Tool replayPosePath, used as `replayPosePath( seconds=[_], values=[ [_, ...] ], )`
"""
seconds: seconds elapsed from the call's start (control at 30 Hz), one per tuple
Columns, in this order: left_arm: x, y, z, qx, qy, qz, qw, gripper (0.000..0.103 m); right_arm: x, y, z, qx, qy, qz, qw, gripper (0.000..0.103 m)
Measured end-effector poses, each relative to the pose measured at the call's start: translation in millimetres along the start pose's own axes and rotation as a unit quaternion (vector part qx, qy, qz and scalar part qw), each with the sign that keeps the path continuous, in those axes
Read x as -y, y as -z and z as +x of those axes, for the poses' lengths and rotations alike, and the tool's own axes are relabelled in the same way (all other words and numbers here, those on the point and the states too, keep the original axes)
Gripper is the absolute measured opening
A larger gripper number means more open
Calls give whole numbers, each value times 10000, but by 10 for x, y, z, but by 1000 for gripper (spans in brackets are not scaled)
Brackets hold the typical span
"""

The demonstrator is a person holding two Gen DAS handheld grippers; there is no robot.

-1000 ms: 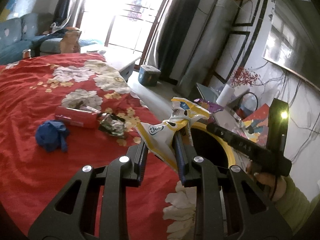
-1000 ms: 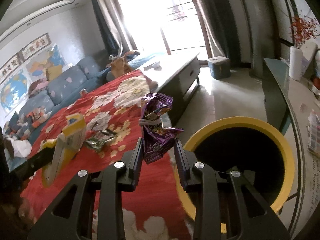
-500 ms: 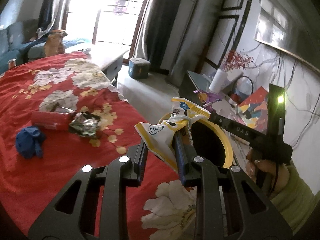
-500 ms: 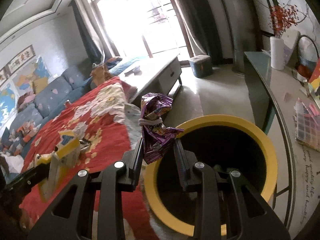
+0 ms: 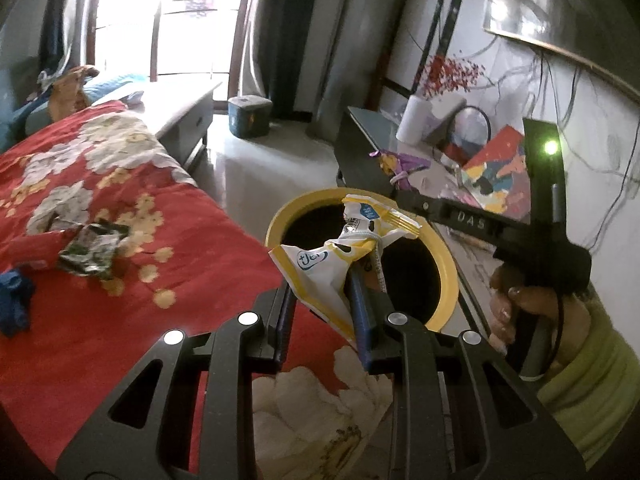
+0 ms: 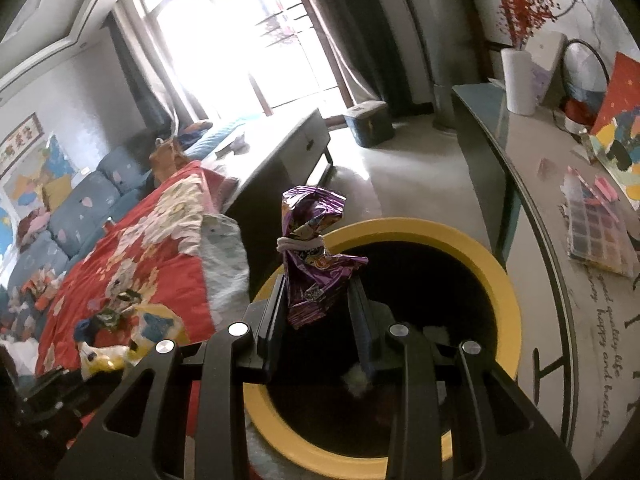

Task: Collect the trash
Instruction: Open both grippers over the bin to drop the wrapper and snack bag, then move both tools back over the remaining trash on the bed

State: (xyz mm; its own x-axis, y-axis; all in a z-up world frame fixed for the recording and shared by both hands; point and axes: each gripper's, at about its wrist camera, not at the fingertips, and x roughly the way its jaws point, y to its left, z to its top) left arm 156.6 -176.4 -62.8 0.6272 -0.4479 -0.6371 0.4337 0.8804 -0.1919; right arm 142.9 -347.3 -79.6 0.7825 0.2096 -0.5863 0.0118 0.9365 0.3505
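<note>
My left gripper (image 5: 320,300) is shut on a white and yellow snack bag (image 5: 332,264), held at the near rim of a yellow-rimmed black bin (image 5: 444,264). My right gripper (image 6: 316,296) is shut on a crumpled purple snack bag (image 6: 310,264), held over the bin's opening (image 6: 508,288). The right gripper and its purple bag (image 5: 400,164) show beyond the bin in the left wrist view. A green foil wrapper (image 5: 94,250) and a blue crumpled item (image 5: 14,304) lie on the red floral cloth (image 5: 120,320).
A dark sideboard (image 6: 560,208) with a vase, papers and a colour box runs right of the bin. A grey coffee table (image 6: 280,152) and a blue sofa (image 6: 80,200) stand beyond the red cloth. A blue box (image 5: 250,116) sits on the floor.
Both grippers moved toward the bin with their bags. The right one is now over the opening; the left one has reached the bin's near rim.
</note>
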Motion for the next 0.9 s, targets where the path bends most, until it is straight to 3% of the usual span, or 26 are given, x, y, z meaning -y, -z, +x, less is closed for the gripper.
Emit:
replayPosePath(
  seconds=[0.63,0.7,0.77,0.9],
  values=[
    [196,-11,622,-561,104,423,9975,23,356,49,95,-150,106,402,9990,31],
    [169,-28,585,-450,98,389,9982,43,381,55,100,-163,106,473,9987,42],
    [132,-49,528,-329,92,319,9989,53,385,54,93,-128,129,507,9985,50],
    [46,-62,386,-61,32,132,9999,80,354,58,79,-75,138,510,9986,57]
  ],
)
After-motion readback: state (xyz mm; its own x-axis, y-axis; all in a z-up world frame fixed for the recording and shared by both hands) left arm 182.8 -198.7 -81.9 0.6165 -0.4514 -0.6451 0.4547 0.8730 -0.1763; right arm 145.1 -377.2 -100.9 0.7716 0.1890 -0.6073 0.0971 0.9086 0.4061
